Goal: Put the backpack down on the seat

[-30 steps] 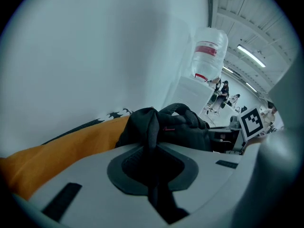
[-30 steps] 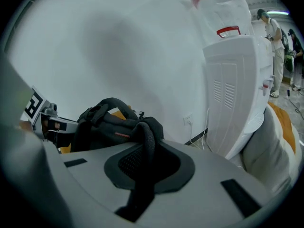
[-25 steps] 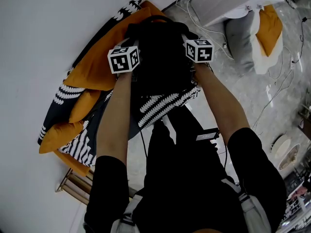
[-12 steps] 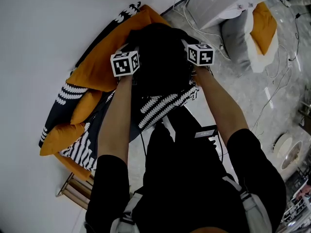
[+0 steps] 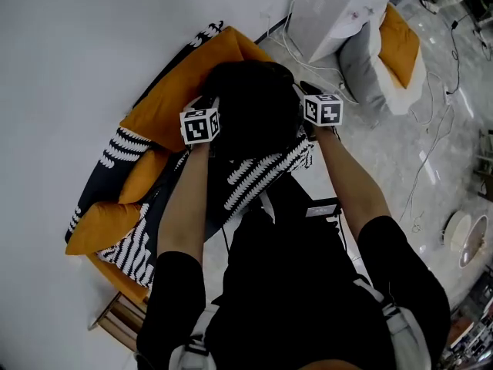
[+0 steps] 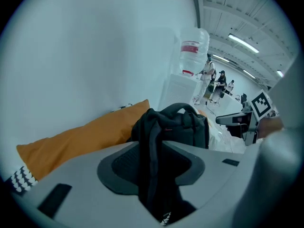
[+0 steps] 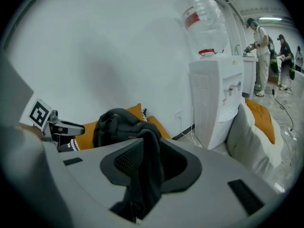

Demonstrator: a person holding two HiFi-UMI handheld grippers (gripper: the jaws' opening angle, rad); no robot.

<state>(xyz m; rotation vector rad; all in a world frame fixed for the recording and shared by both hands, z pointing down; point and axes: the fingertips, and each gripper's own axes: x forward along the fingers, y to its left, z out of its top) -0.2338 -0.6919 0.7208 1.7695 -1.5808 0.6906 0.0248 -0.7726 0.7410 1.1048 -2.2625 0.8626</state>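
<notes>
The black backpack (image 5: 254,102) rests on the seat against the orange back cushion (image 5: 173,99), over a black-and-white patterned throw (image 5: 262,172). My left gripper (image 5: 209,105) is at its left side and my right gripper (image 5: 306,92) at its right side. In the left gripper view a black strap (image 6: 152,141) hangs loose between the jaws of the left gripper (image 6: 152,167), which have just been opening and stand wide. The bag's body (image 6: 185,125) sits beyond. In the right gripper view the other strap (image 7: 142,165) lies between the spread jaws of the right gripper (image 7: 149,175).
A white water dispenser (image 5: 331,6) stands right of the seat, with cables (image 5: 439,129) on the floor. Grey and orange cushions (image 5: 377,52) lie beside it. Loose orange cushions (image 5: 100,230) sit at the seat's near end. People (image 7: 261,61) stand far off.
Both grippers have drawn back from the backpack toward me. The backpack stays on the seat against the orange cushion.
</notes>
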